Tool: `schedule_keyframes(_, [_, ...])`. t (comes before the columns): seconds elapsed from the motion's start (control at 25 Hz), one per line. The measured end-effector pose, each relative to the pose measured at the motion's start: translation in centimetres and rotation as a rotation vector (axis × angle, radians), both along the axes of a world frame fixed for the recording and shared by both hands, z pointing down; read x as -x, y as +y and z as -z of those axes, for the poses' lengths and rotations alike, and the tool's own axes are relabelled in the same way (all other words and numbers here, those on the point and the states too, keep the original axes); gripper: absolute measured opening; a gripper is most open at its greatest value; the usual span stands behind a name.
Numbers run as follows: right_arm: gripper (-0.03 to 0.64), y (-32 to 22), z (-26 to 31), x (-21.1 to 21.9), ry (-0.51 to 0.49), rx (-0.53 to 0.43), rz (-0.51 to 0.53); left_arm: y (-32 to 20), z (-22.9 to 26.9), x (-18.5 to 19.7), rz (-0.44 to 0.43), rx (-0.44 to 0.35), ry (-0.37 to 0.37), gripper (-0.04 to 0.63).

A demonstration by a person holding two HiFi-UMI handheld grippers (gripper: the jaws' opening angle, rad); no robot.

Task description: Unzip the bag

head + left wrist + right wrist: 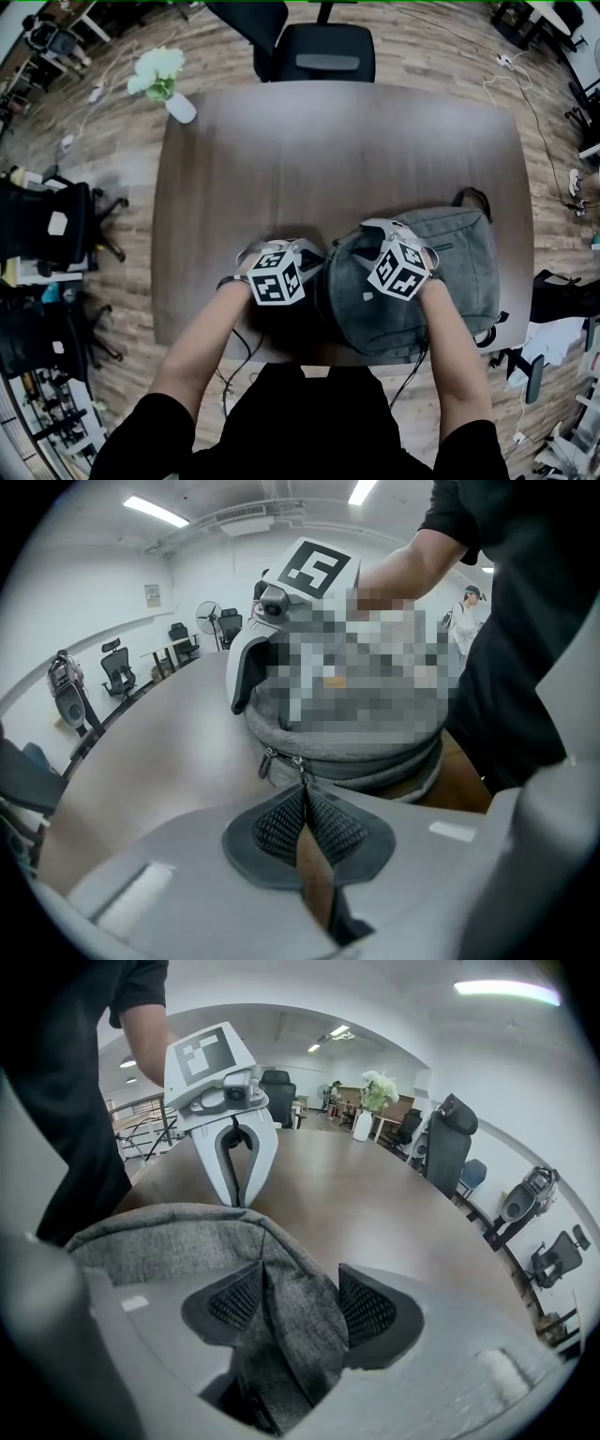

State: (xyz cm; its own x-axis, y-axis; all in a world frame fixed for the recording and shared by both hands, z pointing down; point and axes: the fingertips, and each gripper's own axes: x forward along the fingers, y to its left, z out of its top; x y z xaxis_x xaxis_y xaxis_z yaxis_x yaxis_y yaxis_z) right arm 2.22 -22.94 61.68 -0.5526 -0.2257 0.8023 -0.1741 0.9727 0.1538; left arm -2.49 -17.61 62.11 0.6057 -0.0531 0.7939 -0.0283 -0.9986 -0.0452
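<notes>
A grey backpack [455,272] lies on the brown table [328,150] at its near right. My left gripper [286,251] is at the bag's left end. In the left gripper view its pads [281,822] are shut together on a thin zipper pull [300,769] that hangs from the bag's zipper line [375,766]; a second slider [267,759] sits just beside it. My right gripper [394,246] rests on top of the bag. In the right gripper view a raised fold of grey fabric [295,1307] fills the space between its pads [367,1312], which press it from both sides.
A white vase of pale flowers [169,80] stands at the table's far left corner. A black office chair [323,52] is at the far side and more chairs [47,220] stand to the left. The bag's black handle [473,195] sticks out to the far right.
</notes>
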Motion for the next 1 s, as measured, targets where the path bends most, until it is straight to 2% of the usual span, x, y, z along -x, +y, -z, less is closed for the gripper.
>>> schedule_keyframes(0.32, [0.258,-1.8,0.1,-0.5,-0.019,-0.016,-0.107,1.4,0.6,0.9,-0.033,0.017,-0.038,0.025])
schedule_keyframes(0.52, [0.262,-2.9,0.1,-0.5,-0.03,-0.017,-0.161,2.6,0.8,1.5,-0.024,0.02,-0.046,0.026])
schedule_keyframes(1.0, [0.258,-6.5,-0.2,-1.1,-0.06,0.006,-0.308,7.5,0.9,1.0,-0.006,0.082,0.005,0.026])
